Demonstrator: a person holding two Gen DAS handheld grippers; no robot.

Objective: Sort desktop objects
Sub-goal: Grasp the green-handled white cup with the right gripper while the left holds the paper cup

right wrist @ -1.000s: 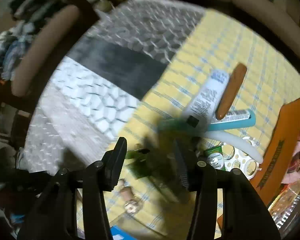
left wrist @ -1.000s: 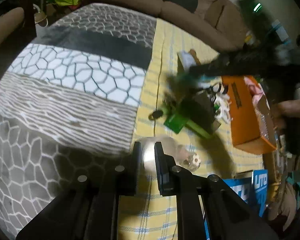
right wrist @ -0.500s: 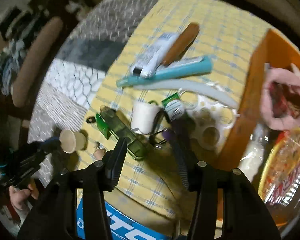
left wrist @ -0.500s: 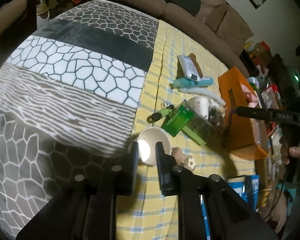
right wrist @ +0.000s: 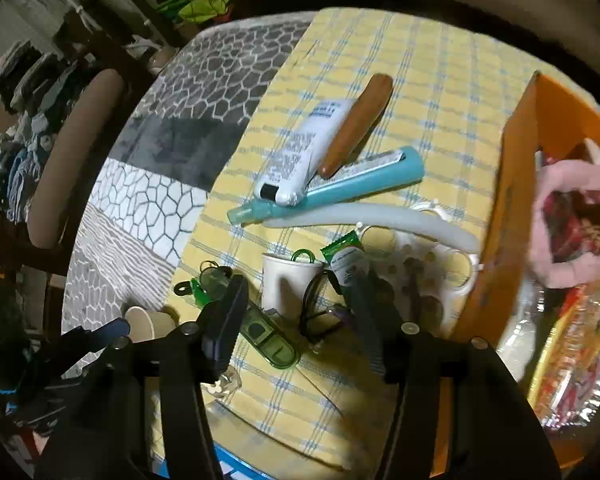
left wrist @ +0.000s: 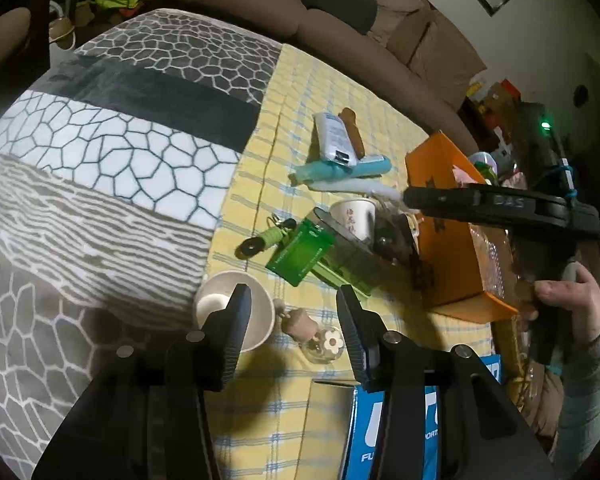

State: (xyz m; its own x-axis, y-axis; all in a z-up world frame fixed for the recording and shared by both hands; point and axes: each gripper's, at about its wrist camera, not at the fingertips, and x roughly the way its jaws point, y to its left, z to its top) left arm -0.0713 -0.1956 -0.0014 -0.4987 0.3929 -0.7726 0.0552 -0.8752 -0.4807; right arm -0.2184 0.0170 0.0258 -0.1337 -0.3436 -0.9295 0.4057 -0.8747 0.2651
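**Both grippers parted over the clutter, nothing held**

Left wrist view gives you what the right one lacks: your right hand (left wrist: 568,308) on its handle, the blue carton (left wrist: 400,420) at the near table edge, the small brown figure (left wrist: 300,322) and the clear daisy-printed piece (left wrist: 328,344) beside the paper cup (left wrist: 236,312). It also shows the sofa (left wrist: 340,28) behind the table.

Right wrist view gives you the contents of the orange box (right wrist: 516,208): a pink pouch (right wrist: 572,216) with red wrappers inside, and foil-wrapped snacks beyond the box. It also shows the white ring-shaped tray (right wrist: 432,264) and the black-framed glasses (right wrist: 316,312), which are mostly hidden from the left.

Seen in both: white tube (right wrist: 300,160), brown stick (right wrist: 356,132) leaning on it, teal tube (right wrist: 340,188), pale curved piece (right wrist: 372,220), white mug (right wrist: 284,288), green translucent case (right wrist: 260,332), all on the yellow checked cloth (right wrist: 420,80).

Your left gripper (left wrist: 292,324): jaws have just been opening, now about half spread. The left finger overlaps the paper cup's rim in view; contact cannot be told. The figure sits in the gap, not pressed.

Your right gripper (right wrist: 300,320): jaws have just been widening, released. Mug and glasses lie below the gap, untouched.
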